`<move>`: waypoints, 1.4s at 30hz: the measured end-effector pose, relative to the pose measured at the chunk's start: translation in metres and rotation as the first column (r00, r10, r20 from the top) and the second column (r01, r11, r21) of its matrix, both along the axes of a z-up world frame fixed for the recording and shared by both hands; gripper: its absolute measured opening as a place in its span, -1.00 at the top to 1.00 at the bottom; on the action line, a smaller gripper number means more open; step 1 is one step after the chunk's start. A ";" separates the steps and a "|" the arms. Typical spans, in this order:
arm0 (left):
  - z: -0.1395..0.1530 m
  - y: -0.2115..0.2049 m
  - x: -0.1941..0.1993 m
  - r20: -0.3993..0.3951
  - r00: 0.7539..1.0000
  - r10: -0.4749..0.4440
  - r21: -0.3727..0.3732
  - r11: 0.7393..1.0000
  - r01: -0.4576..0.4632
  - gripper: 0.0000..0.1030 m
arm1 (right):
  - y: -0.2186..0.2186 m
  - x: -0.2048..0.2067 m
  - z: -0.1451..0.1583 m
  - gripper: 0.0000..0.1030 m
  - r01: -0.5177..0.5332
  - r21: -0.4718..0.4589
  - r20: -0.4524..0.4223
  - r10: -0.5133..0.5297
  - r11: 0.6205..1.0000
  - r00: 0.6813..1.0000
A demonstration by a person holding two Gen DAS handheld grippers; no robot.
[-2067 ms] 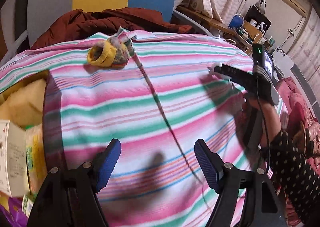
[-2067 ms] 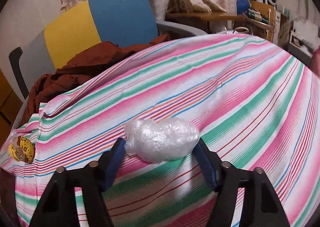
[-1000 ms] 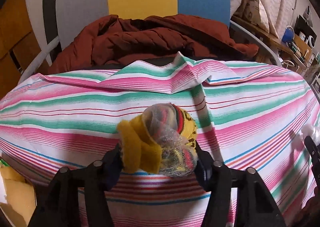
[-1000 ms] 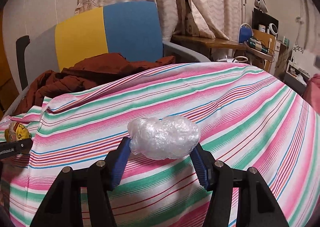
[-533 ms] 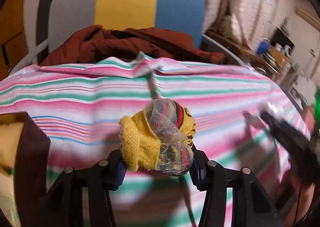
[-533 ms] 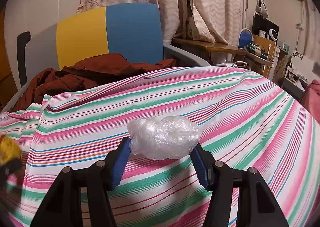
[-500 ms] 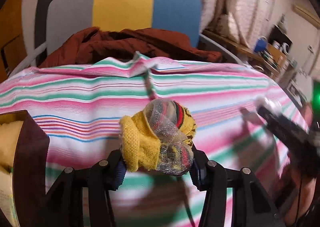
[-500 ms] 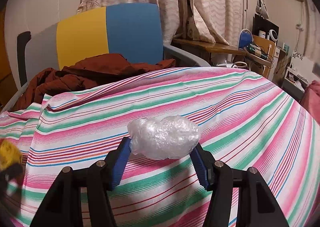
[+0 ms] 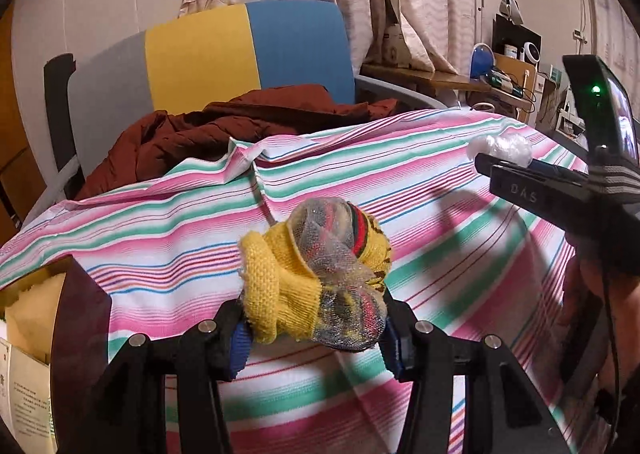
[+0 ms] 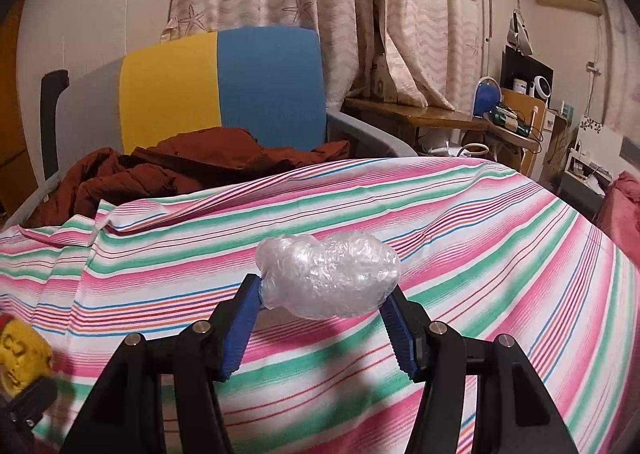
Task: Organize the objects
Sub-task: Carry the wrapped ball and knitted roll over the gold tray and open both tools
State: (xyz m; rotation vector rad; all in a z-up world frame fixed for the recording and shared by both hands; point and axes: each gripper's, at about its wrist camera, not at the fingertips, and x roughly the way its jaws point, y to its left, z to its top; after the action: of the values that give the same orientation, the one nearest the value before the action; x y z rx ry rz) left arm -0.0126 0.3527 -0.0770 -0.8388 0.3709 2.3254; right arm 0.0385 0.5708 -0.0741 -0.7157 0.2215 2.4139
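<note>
My left gripper (image 9: 314,328) is shut on a yellow knitted bundle wrapped in mesh (image 9: 316,278) and holds it above the striped cloth (image 9: 420,193). My right gripper (image 10: 320,318) is shut on a crumpled clear plastic wad (image 10: 328,280), also held above the cloth. In the left wrist view the right gripper (image 9: 520,177) shows at the right edge with the plastic wad (image 9: 502,147) at its tip. In the right wrist view the yellow bundle (image 10: 20,354) shows at the lower left edge.
A cardboard box (image 9: 44,338) with papers sits at the left of the striped surface. Behind the cloth stands a grey, yellow and blue chair (image 10: 216,85) with a rust-red jacket (image 10: 180,165) on it. A wooden desk with clutter (image 10: 460,117) is at the right.
The left gripper closed on the yellow bundle and has lifted it off the cloth, raising and tilting its view. The right gripper keeps the plastic wad and has risen slightly.
</note>
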 end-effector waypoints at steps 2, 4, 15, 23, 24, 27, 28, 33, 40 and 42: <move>-0.001 -0.004 0.001 0.002 1.000 0.002 0.002 1.000 -0.002 -0.02 | -0.004 0.005 0.002 -0.17 -0.006 0.001 -0.004 0.006 1.000 1.000; -0.002 -0.006 0.004 0.000 1.000 0.001 -0.002 1.000 -0.001 -0.02 | -0.009 0.009 0.003 -0.17 -0.010 0.006 -0.006 0.010 1.000 1.000; -0.001 -0.023 0.024 -0.028 0.999 -0.036 -0.011 0.999 0.035 -0.02 | -0.039 0.037 0.010 -0.17 -0.033 -0.001 -0.017 0.033 0.999 0.999; 0.001 -0.037 0.046 -0.014 0.995 -0.095 0.006 0.995 0.095 -0.02 | -0.069 0.062 0.016 -0.17 -0.080 -0.052 -0.021 0.079 0.995 0.997; 0.002 -0.039 0.050 -0.010 0.994 -0.107 0.014 0.994 0.107 -0.02 | -0.073 0.065 0.016 -0.17 -0.084 -0.062 -0.024 0.083 0.995 0.996; 0.006 -0.048 0.063 -0.005 0.990 -0.143 0.026 0.989 0.143 -0.02 | -0.082 0.076 0.016 -0.17 -0.096 -0.109 -0.036 0.093 0.989 0.995; 0.007 -0.051 0.066 -0.002 0.988 -0.154 0.028 0.988 0.154 -0.02 | -0.085 0.079 0.016 -0.17 -0.100 -0.128 -0.041 0.096 0.987 0.995; 0.014 -0.078 0.077 0.048 0.982 -0.183 0.074 0.981 0.179 -0.02 | -0.100 0.092 0.020 -0.17 -0.124 -0.187 -0.060 0.115 0.974 0.992; 0.032 -0.119 0.092 0.005 0.968 -0.249 0.087 0.965 0.248 -0.02 | -0.137 0.092 0.025 -0.17 -0.213 -0.247 -0.074 0.201 0.945 0.977; 0.039 -0.135 0.096 -0.008 0.972 -0.236 0.106 0.966 0.235 -0.02 | -0.150 0.089 0.025 -0.17 -0.244 -0.261 -0.074 0.232 0.934 0.970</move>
State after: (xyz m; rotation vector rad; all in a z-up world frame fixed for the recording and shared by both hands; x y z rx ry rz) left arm 0.0829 0.2182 -0.0376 -0.7081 0.3234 2.1027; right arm 0.1277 0.4207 -0.0492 -0.8546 0.5149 2.6624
